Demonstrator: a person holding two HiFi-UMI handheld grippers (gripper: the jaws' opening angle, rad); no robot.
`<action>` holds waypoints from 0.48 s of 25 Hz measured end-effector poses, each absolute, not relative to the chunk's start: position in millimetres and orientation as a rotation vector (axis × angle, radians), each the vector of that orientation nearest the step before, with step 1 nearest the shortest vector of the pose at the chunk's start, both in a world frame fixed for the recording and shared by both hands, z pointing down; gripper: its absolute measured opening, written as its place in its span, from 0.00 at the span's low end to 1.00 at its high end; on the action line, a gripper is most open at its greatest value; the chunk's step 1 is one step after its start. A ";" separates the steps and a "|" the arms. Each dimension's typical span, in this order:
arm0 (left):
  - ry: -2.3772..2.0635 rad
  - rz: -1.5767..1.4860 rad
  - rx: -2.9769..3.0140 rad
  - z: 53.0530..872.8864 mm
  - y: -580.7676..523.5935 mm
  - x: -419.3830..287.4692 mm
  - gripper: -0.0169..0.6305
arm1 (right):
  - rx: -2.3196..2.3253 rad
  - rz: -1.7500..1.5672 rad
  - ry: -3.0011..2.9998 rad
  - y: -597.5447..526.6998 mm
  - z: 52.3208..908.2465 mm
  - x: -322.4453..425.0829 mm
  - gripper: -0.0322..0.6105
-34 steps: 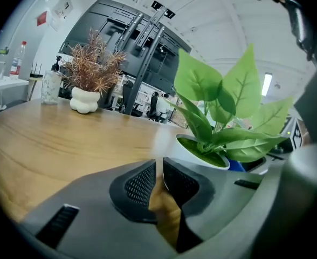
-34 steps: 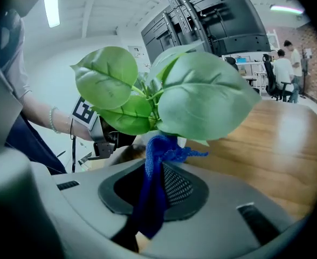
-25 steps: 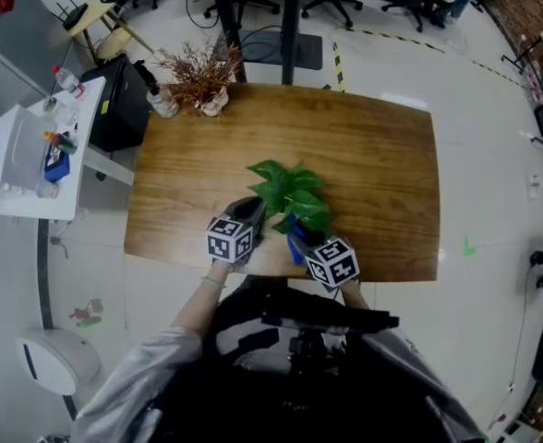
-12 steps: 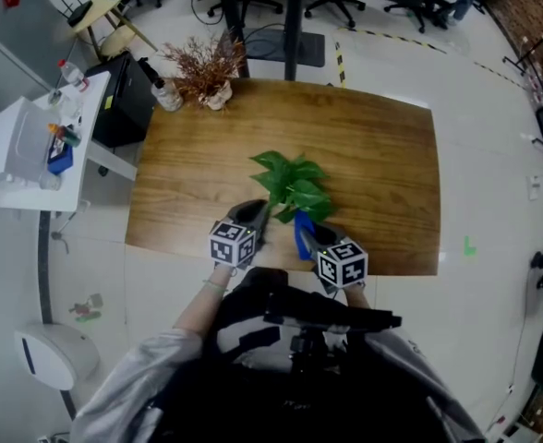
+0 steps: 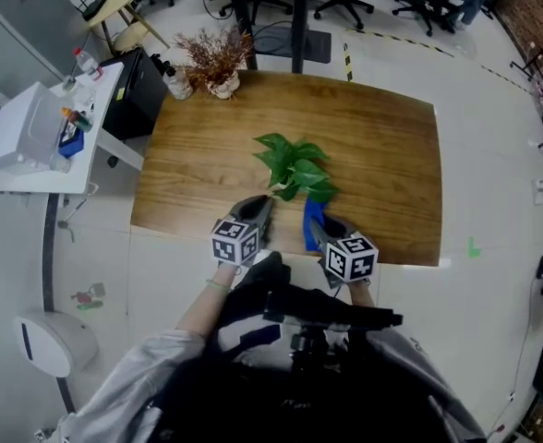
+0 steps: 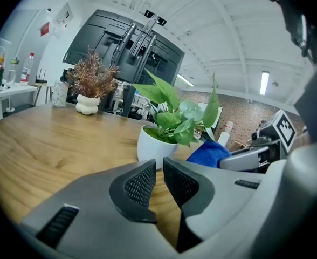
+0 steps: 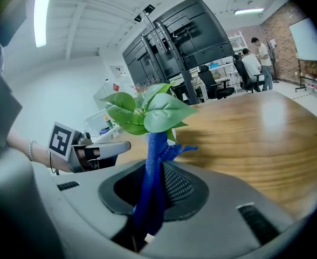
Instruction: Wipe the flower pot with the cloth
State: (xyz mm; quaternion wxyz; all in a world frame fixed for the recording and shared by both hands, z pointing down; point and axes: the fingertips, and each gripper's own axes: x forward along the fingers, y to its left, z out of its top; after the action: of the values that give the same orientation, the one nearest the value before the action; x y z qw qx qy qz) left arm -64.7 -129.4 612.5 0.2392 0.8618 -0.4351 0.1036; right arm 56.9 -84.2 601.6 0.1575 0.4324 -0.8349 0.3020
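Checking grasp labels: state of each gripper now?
left gripper: closed, holding nothing.
right gripper: closed on the blue cloth.

Grey plastic left gripper [image 5: 261, 208] and right gripper [image 5: 316, 223], each topped by a black-and-white marker cube [image 5: 234, 241]; pale grey sleeve [image 5: 147, 372], beaded bracelet [image 5: 213, 283].

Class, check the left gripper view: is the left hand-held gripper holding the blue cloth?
No: the left hand-held gripper has its jaws together on nothing, while the blue cloth is clamped in the right hand-held gripper.
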 end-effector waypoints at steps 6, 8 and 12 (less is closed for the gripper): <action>-1.212 0.269 2.362 605.3 -97.6 -51.7 0.09 | 1.258 0.858 -2.418 -59.8 595.0 71.7 0.17; -1.210 0.269 2.368 602.7 -85.2 -45.3 0.09 | 1.257 0.845 -2.424 -50.6 593.4 76.1 0.17; -1.223 0.254 2.378 596.0 -63.8 -35.9 0.09 | 1.248 0.826 -2.443 -33.6 588.2 82.5 0.17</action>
State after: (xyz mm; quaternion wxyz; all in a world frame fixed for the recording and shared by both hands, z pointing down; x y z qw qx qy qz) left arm -35.9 -63.8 596.0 0.2259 0.8623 -0.4437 0.0921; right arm 82.5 -33.6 588.2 0.1379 0.4315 -0.8446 0.2854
